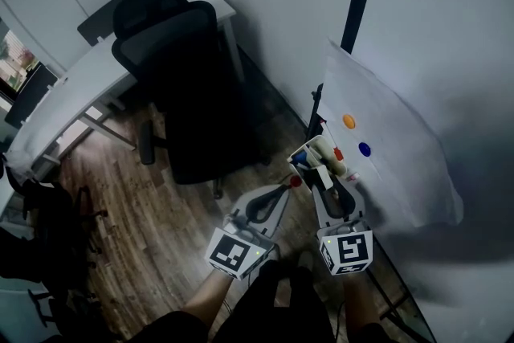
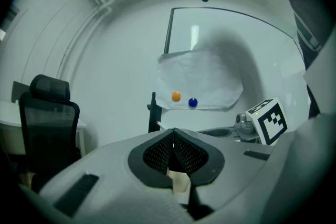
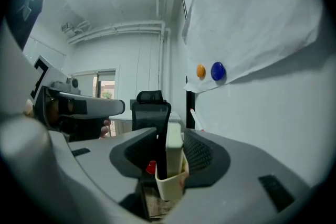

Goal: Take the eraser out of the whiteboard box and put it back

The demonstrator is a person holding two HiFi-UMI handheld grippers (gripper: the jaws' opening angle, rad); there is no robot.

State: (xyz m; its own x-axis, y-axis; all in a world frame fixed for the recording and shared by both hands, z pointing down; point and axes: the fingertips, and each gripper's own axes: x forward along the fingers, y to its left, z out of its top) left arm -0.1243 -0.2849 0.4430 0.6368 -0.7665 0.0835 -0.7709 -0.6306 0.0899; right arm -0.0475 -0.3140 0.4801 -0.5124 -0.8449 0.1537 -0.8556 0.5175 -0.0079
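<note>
The eraser (image 3: pixel 173 149) is a flat white block with a dark face on its left side. It stands upright on its narrow end in the whiteboard box (image 3: pixel 170 186).

At the far left a pale surface (image 1: pixel 72 92) runs along the wall, with a black office chair (image 1: pixel 181 76) drawn up beside it. Bare wooden floor (image 1: pixel 161 221) lies open between the chair and the two tools. The left tongs (image 2: pixel 173 131) are pressed together, tip to tip, with nothing held, and sit in open air just left of the box and apart from it.

The right tongs (image 3: pixel 170 136) are spread, one jaw on each side of the eraser. A gap shows between the right pad and the white face, so they do not pinch it. In the head view the box is a small cream tub (image 1: pixel 309 147) fixed at the lower left edge of the whiteboard (image 1: pixel 450 52). It leaves little room on its right, where the board stands close. Besides the eraser it holds something blue and something red; what they are is too small to tell.

Above it a sheet of paper (image 1: pixel 385 149) is pinned to the board by an orange magnet (image 1: pixel 348 121) and a blue magnet (image 1: pixel 365 149).
</note>
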